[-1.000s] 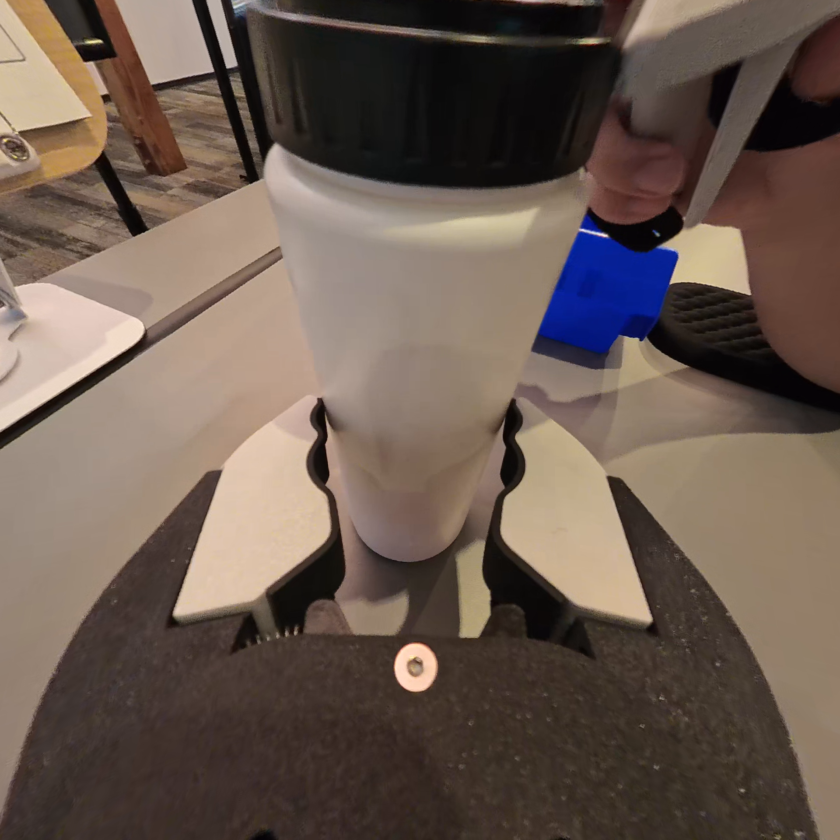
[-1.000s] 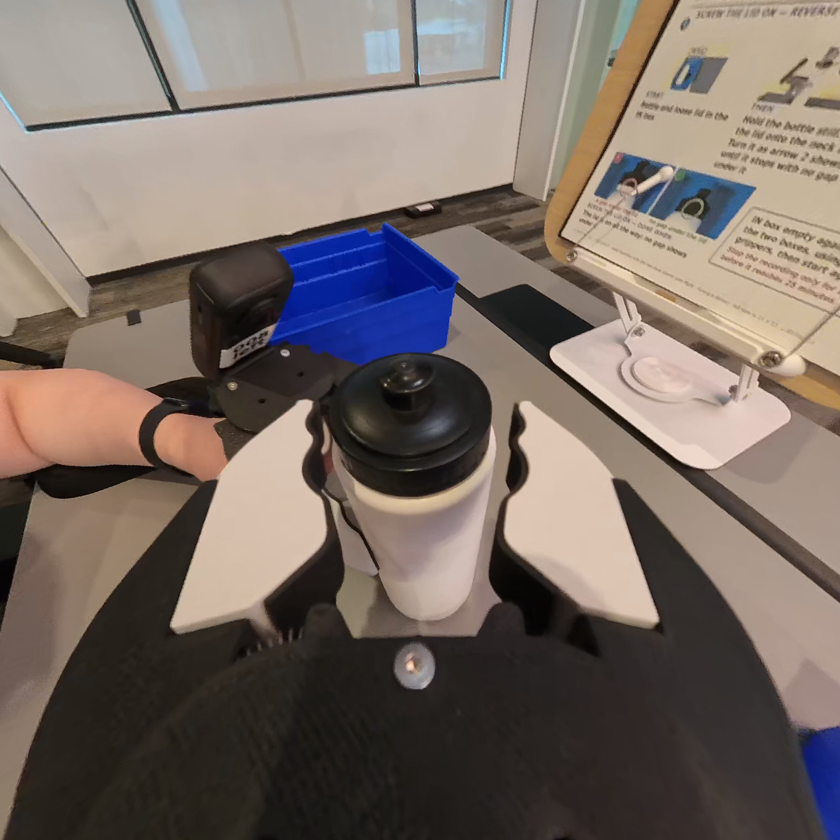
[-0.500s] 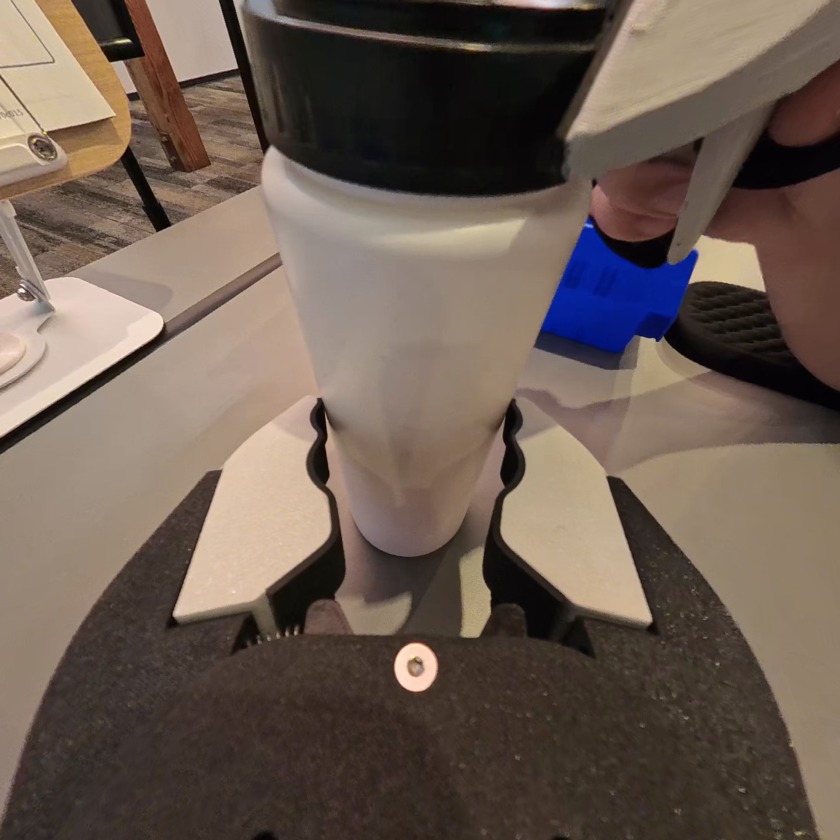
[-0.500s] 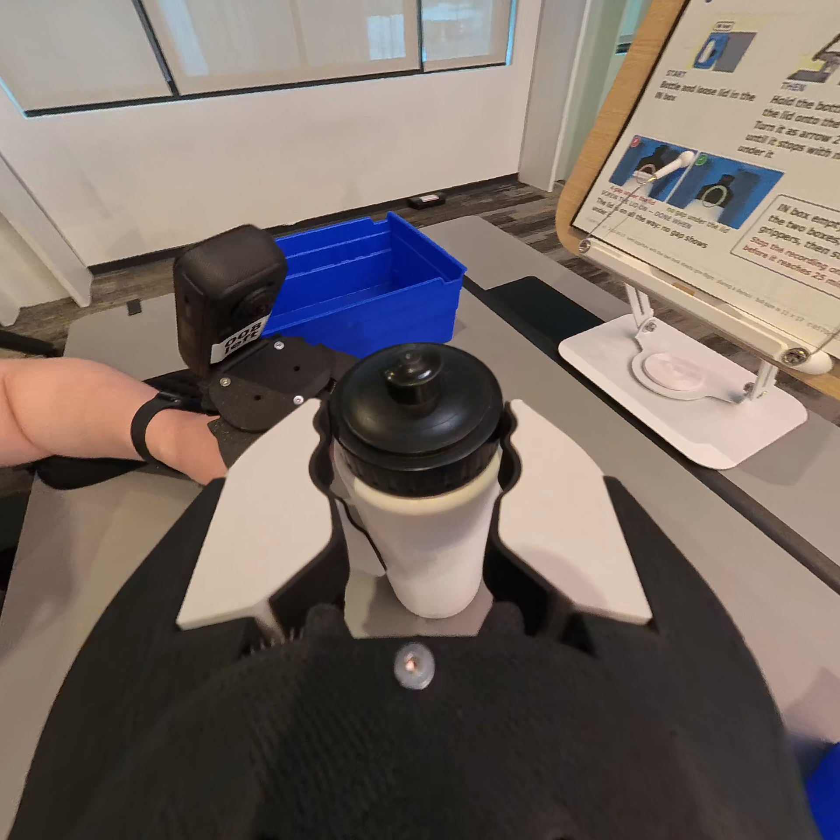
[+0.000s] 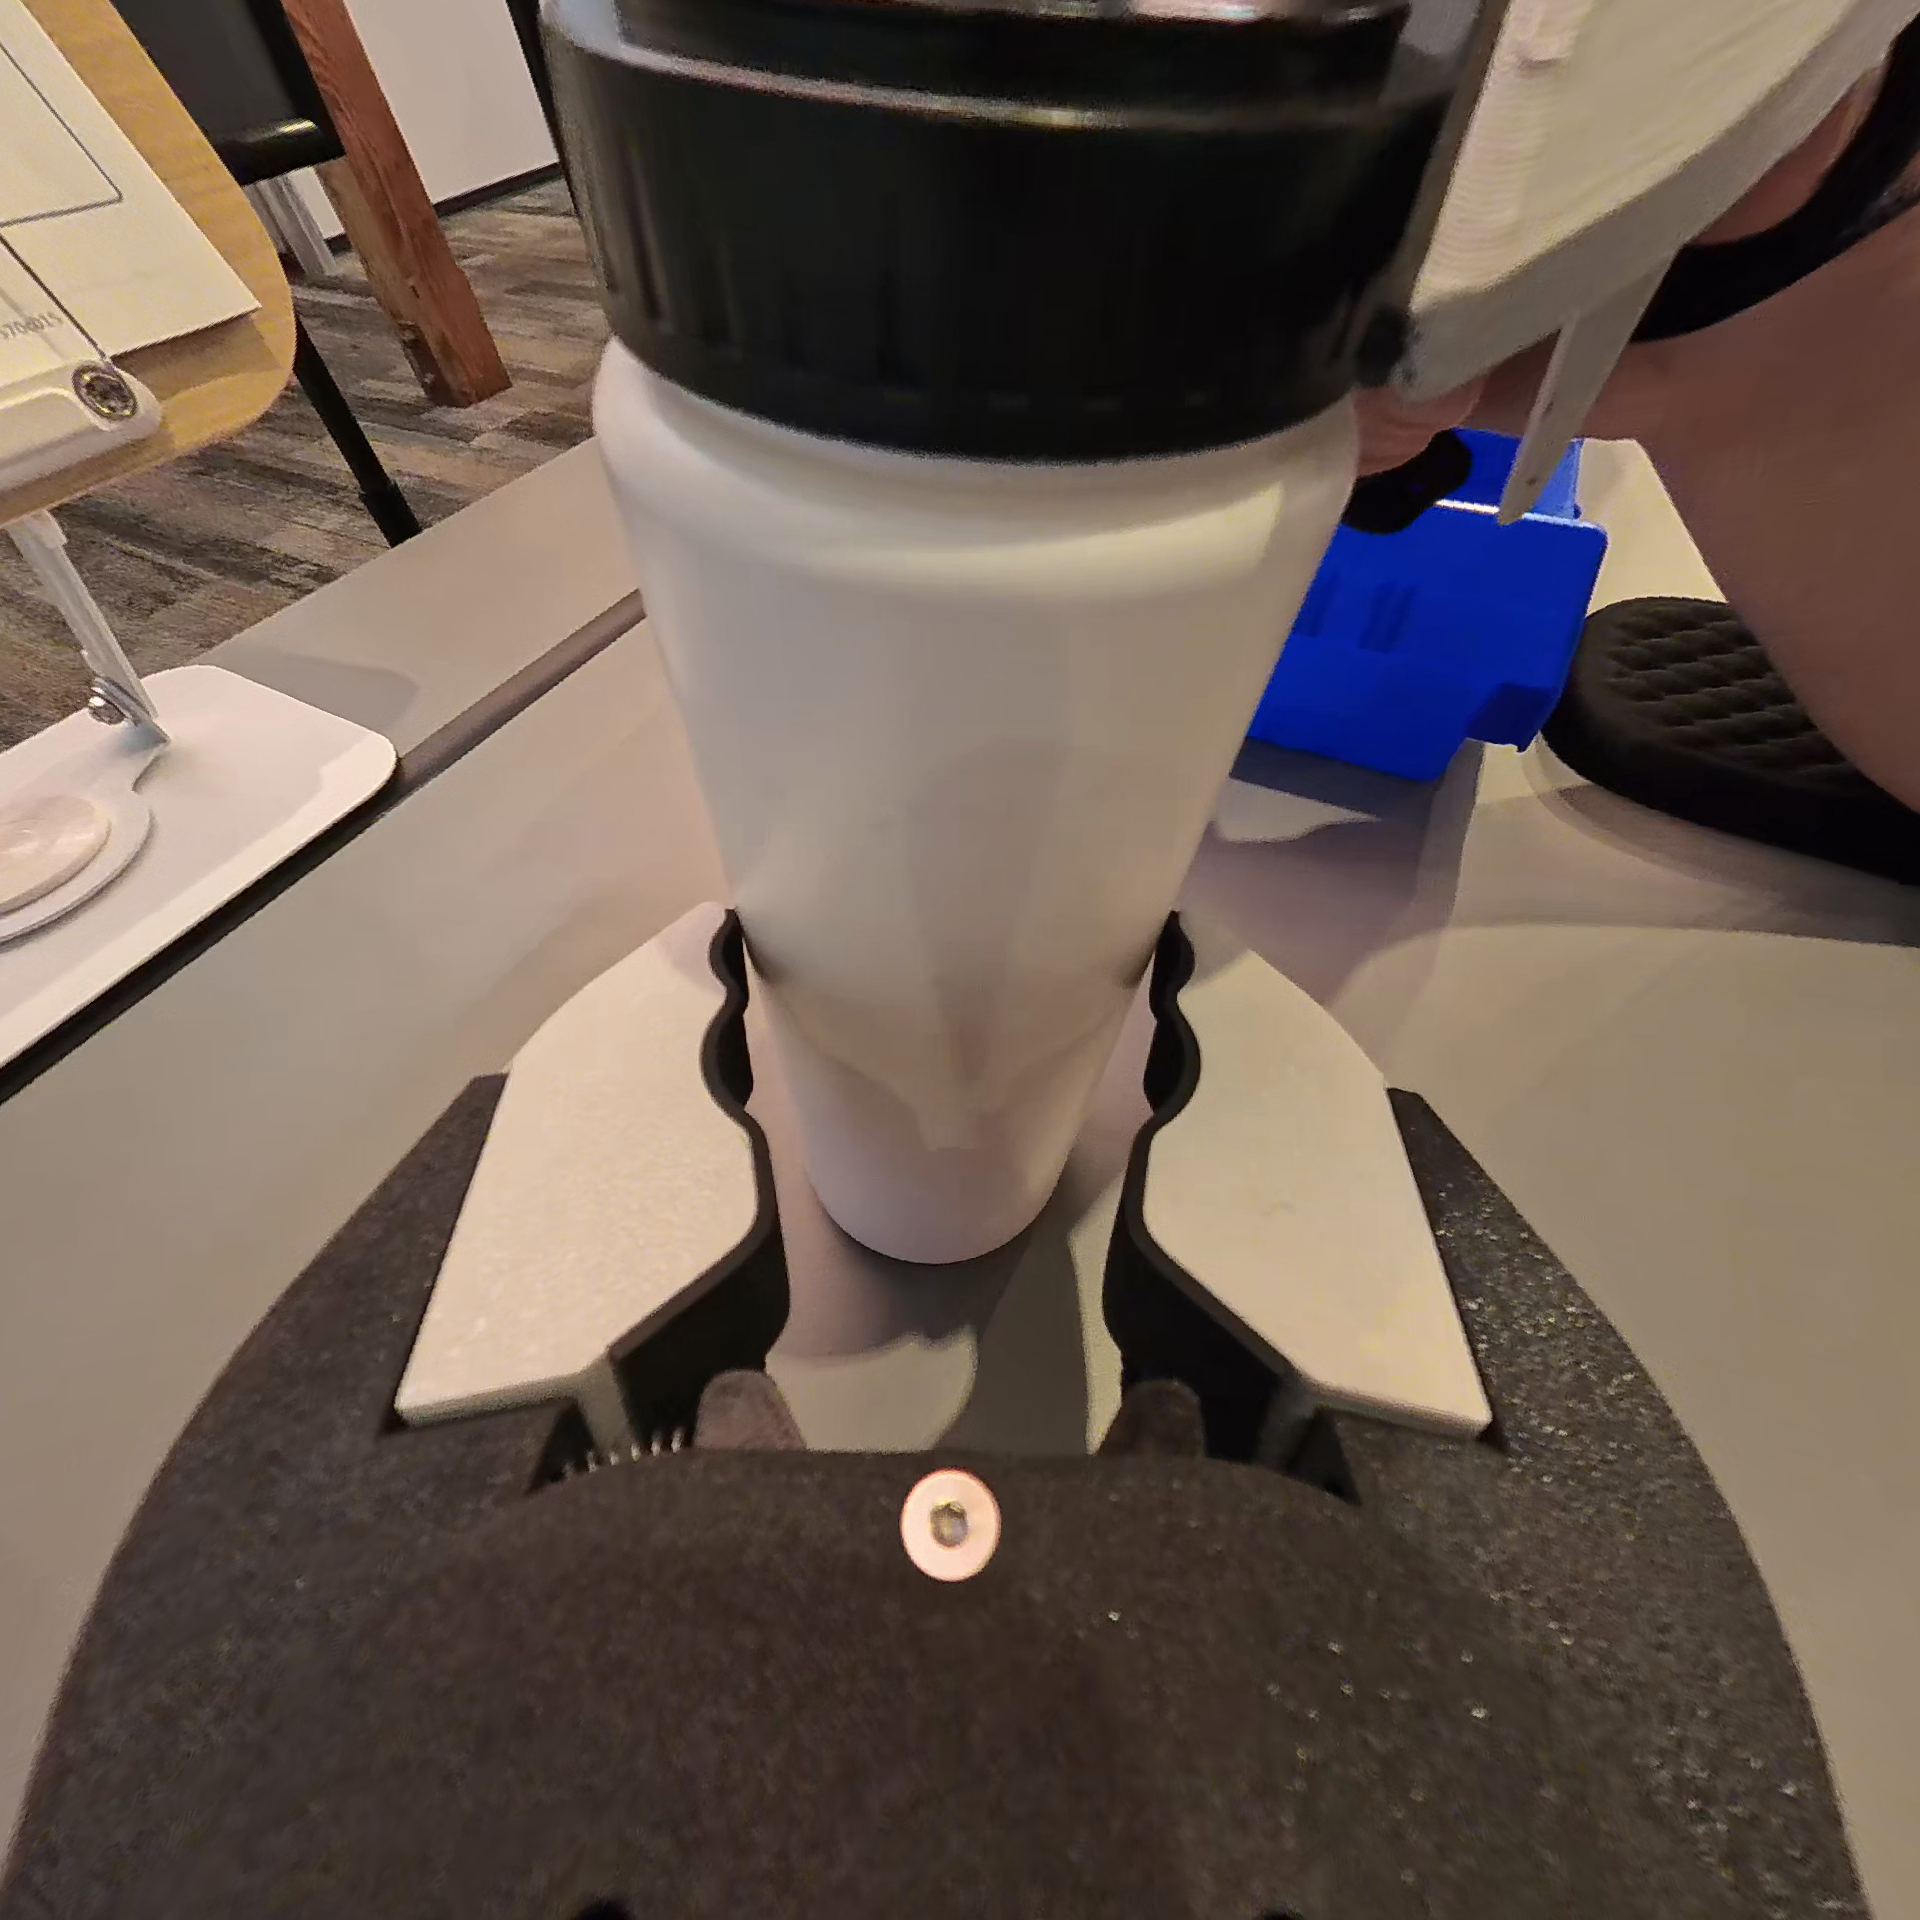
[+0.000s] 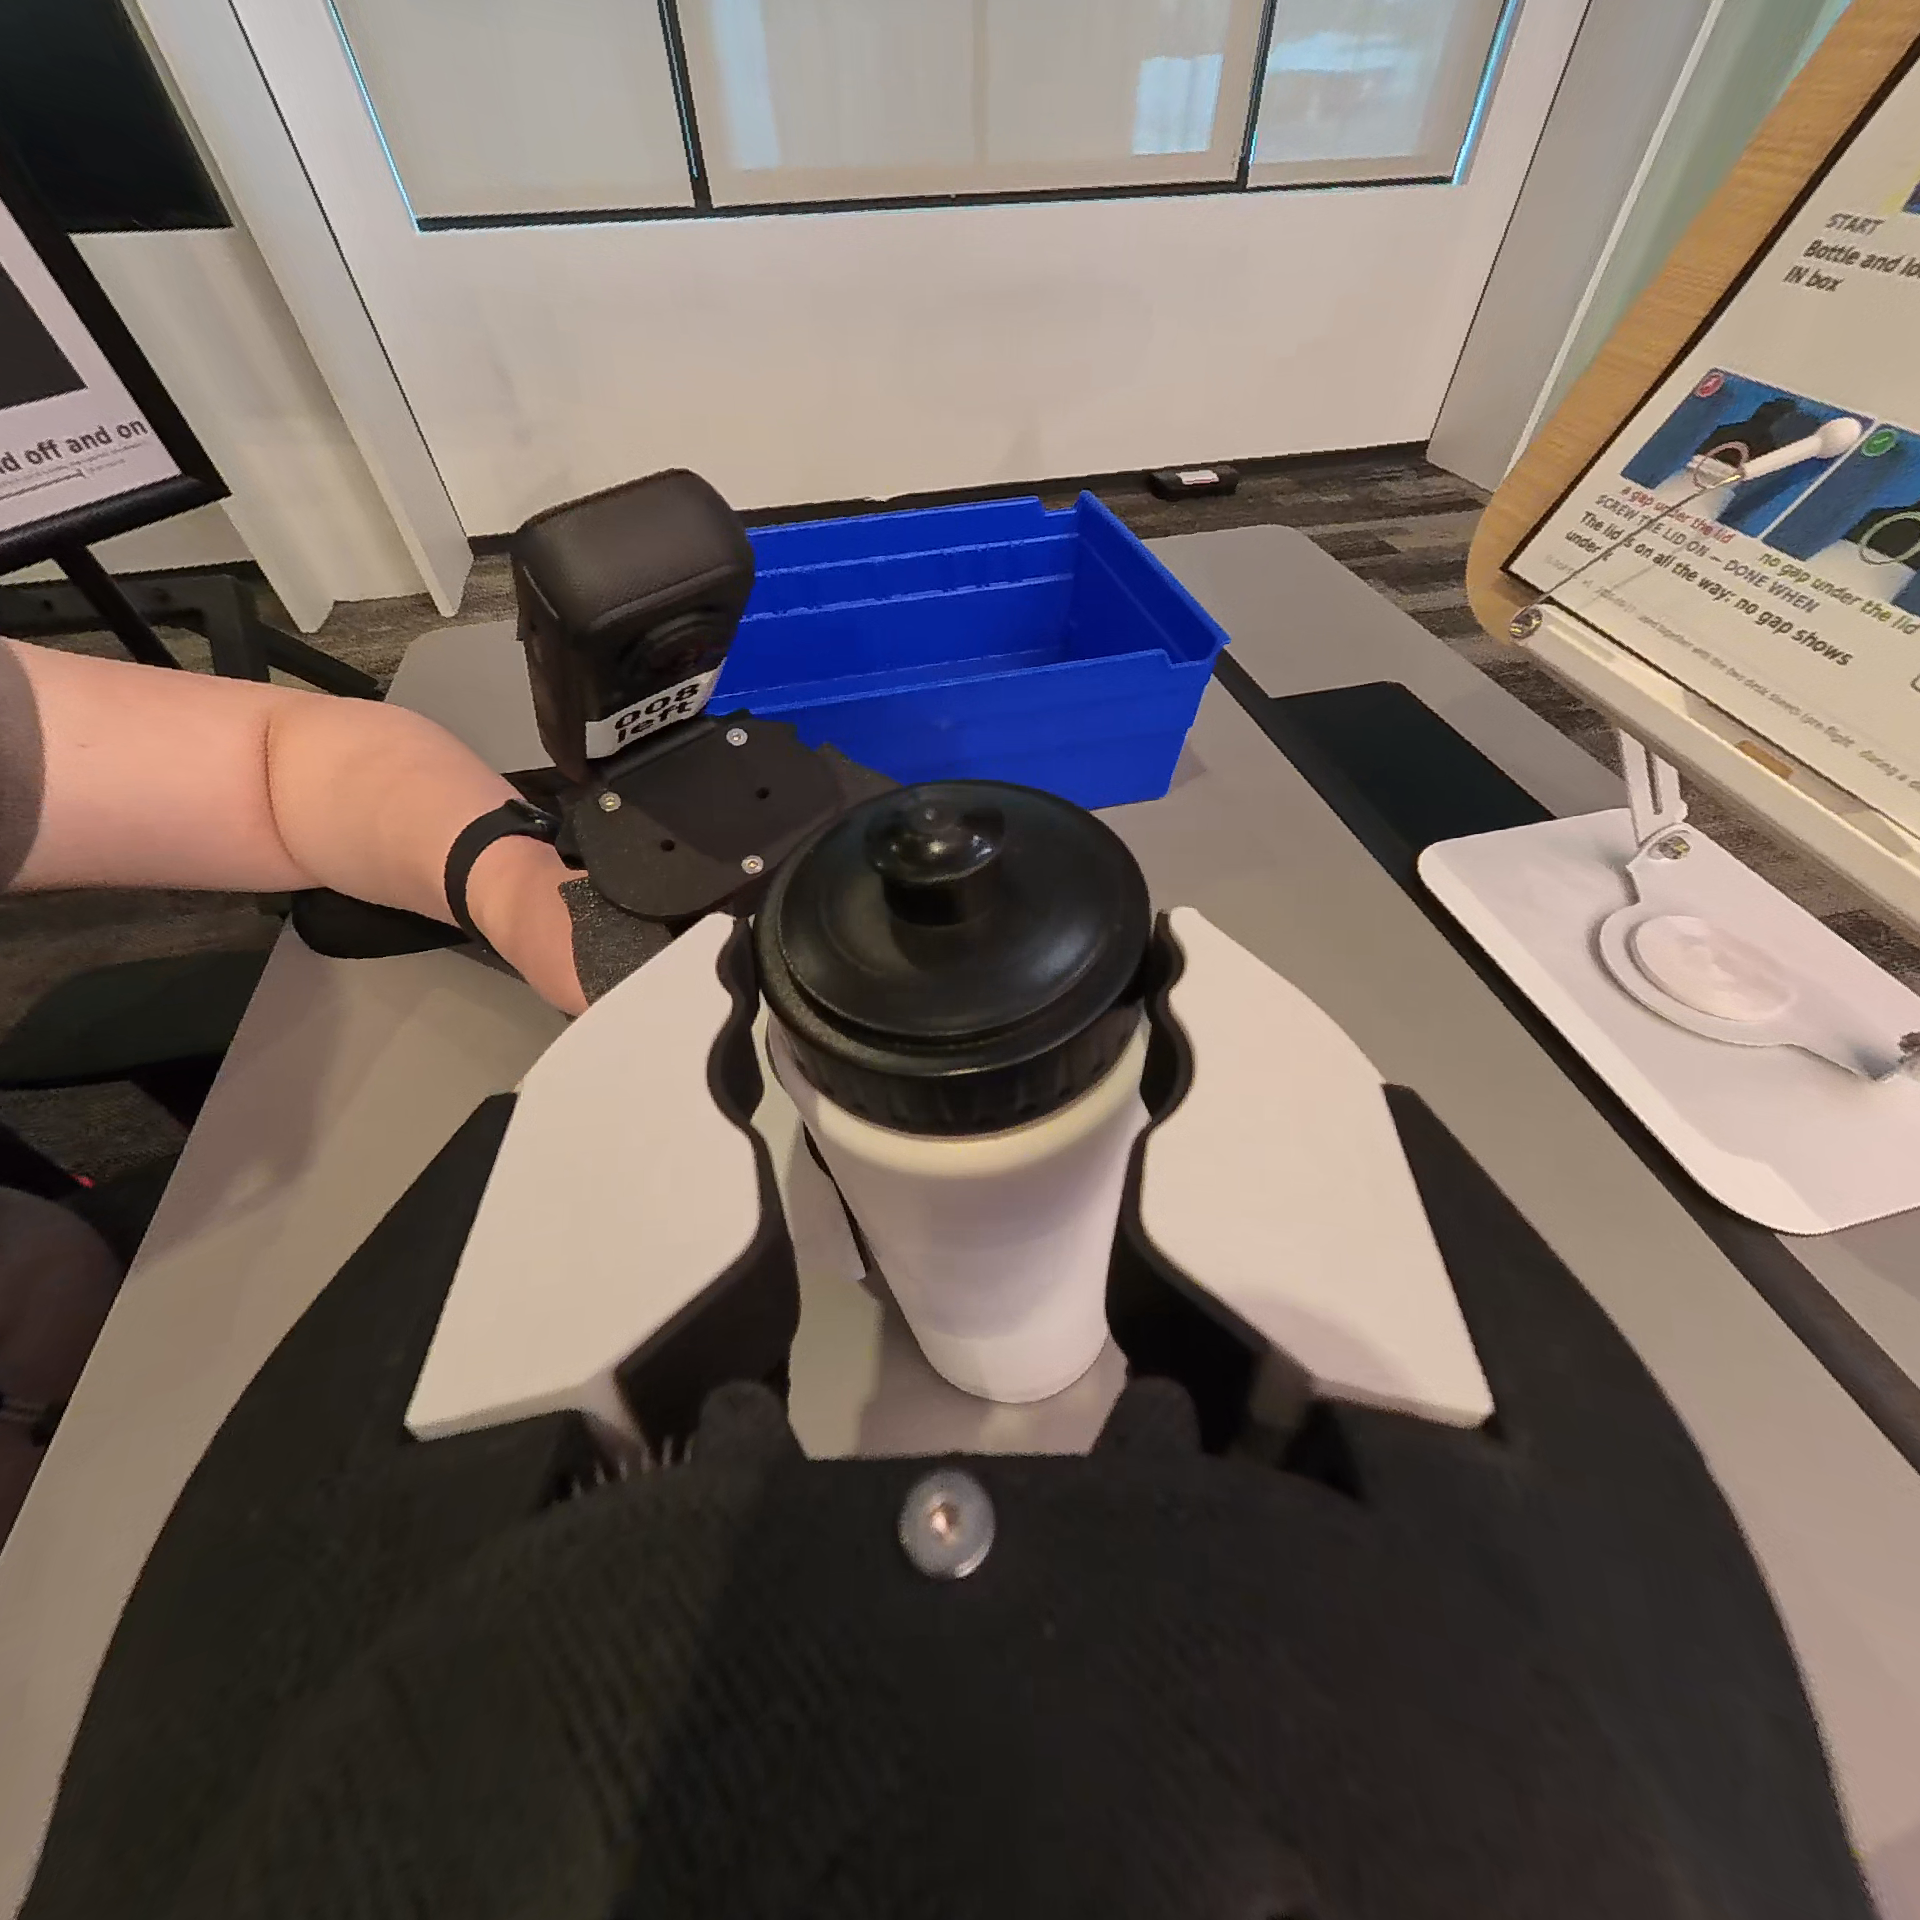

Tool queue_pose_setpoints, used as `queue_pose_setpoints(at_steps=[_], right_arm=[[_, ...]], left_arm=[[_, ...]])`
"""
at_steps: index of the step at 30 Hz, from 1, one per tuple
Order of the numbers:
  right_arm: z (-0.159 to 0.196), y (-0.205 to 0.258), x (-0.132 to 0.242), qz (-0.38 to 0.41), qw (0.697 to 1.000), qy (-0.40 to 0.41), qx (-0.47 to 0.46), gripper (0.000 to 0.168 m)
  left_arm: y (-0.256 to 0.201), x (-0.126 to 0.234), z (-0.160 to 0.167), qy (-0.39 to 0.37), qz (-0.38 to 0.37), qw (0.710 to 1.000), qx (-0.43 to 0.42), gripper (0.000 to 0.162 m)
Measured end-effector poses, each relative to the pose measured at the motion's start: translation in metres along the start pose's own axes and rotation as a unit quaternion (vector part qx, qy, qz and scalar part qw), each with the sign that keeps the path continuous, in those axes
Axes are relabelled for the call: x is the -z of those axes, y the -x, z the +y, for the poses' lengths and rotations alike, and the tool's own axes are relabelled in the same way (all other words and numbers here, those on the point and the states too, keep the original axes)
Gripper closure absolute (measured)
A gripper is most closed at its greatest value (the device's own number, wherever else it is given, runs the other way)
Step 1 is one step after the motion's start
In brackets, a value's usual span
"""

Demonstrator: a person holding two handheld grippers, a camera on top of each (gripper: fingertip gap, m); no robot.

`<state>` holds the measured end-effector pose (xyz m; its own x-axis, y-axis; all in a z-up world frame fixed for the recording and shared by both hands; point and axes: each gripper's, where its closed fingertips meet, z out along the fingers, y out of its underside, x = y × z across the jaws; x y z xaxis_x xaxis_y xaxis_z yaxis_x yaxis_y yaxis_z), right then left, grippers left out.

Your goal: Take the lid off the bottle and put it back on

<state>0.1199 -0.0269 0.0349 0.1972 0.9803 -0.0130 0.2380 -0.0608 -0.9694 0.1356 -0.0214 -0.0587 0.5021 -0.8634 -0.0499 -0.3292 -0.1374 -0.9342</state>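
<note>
A white bottle (image 5: pixel 956 727) stands upright on the grey table (image 5: pixel 312 1039) with a black ribbed lid (image 5: pixel 987 260) on it. My left gripper (image 5: pixel 951 977) is shut on the bottle's lower body. In the right wrist view, my right gripper (image 6: pixel 951 997) is shut on the lid (image 6: pixel 951 935) from both sides, above the white bottle body (image 6: pixel 977 1247). One right finger (image 5: pixel 1621 166) shows against the lid in the left wrist view. The left gripper's body and camera (image 6: pixel 644 675) show behind the bottle, held by a person's hand (image 6: pixel 499 904).
A blue bin (image 6: pixel 966 644) sits at the table's far side, also in the left wrist view (image 5: pixel 1423 644). An instruction board (image 6: pixel 1745 499) on a white stand (image 6: pixel 1683 997) is at the right. A black mat (image 5: pixel 1714 727) lies under the person's arm.
My right gripper closed from open onto the lid and has turned with it; the view has rotated, the bin and board shifting right. The left gripper stays shut on the bottle.
</note>
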Motion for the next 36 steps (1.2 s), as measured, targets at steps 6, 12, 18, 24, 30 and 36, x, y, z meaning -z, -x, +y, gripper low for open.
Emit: queue_pose_setpoints(at_steps=[6,12,18,24,30,36], right_arm=[[0.000,0.002,0.001,-0.009,1.000,0.000,0.005,0.094],[-0.001,-0.001,-0.004,0.021,1.000,0.001,-0.009,0.095],[0.001,0.004,0.000,0.013,1.000,0.026,-0.004,0.095],[0.004,0.039,0.012,-0.137,0.990,0.014,0.019,0.095],[0.008,0.072,0.024,-0.251,0.967,-0.006,0.053,0.098],[-0.003,0.047,0.012,-0.167,0.985,-0.027,0.021,0.082]], left_arm=[[-0.001,0.000,0.000,0.000,0.005,1.000,-0.006,0.087],[-0.003,0.000,0.001,-0.006,0.045,0.999,0.012,0.087],[-0.009,0.000,0.001,-0.005,0.092,0.996,-0.004,0.087],[-0.044,0.011,0.004,-0.001,0.223,0.974,-0.038,0.087],[-0.079,0.028,0.009,0.003,0.330,0.941,-0.078,0.087],[-0.058,0.018,0.007,0.012,0.264,0.963,-0.057,0.087]])
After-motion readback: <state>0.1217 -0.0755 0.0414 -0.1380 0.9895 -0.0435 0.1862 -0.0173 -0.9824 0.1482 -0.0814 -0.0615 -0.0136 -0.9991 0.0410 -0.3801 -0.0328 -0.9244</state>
